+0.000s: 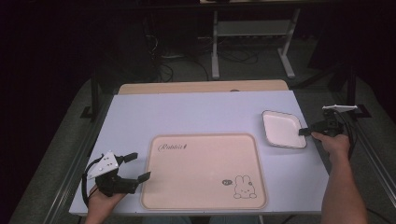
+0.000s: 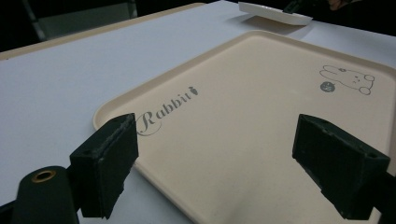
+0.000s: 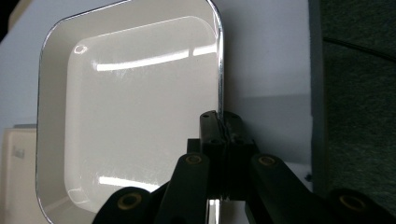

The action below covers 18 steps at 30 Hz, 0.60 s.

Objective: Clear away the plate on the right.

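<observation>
- Tray (image 2: pixel 261 140) cut off by bottom and right edges in left gripper view.
- White dish (image 3: pixel 130 116) rim hidden behind right tool (image 3: pixel 220 126).
- Small print beside tray's rabbit (image 1: pixel 244 187) unreadable.

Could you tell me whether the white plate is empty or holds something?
Empty. The plate shows only bare glossy white with light reflections inside; the right gripper is shut on its rim.

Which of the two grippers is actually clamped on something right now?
The right gripper, its jaws pinched shut on the rim of the white square dish. The left gripper hangs open beside the beige rabbit tray, holding nothing.
</observation>
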Motion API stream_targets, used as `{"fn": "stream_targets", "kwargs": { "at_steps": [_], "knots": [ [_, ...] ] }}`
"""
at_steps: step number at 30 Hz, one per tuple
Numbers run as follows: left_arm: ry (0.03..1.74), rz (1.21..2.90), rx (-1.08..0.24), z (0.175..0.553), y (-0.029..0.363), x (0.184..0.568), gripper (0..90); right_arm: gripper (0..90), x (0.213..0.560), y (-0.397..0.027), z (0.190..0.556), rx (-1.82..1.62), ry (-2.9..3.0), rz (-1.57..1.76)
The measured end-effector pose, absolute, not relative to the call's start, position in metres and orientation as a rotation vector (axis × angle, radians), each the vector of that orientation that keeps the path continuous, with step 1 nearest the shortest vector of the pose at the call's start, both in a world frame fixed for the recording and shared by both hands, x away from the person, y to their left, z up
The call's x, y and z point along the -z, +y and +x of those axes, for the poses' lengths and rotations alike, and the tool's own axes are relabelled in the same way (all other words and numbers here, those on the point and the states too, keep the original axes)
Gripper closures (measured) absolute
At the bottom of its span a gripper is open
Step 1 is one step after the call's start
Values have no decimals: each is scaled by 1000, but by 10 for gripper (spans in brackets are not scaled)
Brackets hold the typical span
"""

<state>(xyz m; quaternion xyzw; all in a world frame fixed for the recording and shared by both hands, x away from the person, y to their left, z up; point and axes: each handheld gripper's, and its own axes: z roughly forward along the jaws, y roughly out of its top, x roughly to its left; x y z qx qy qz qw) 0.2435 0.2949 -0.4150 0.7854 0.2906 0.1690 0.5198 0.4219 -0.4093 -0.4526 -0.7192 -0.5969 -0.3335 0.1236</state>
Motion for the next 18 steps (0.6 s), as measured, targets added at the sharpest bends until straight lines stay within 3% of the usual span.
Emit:
{"fn": "stream_targets", "kwargs": {
  "at_steps": [18],
  "knots": [
    [699, 1876, -405, 242, 295, 414, 142, 884, 446, -419, 397, 1184, -1607, -2055]
  ]
}}
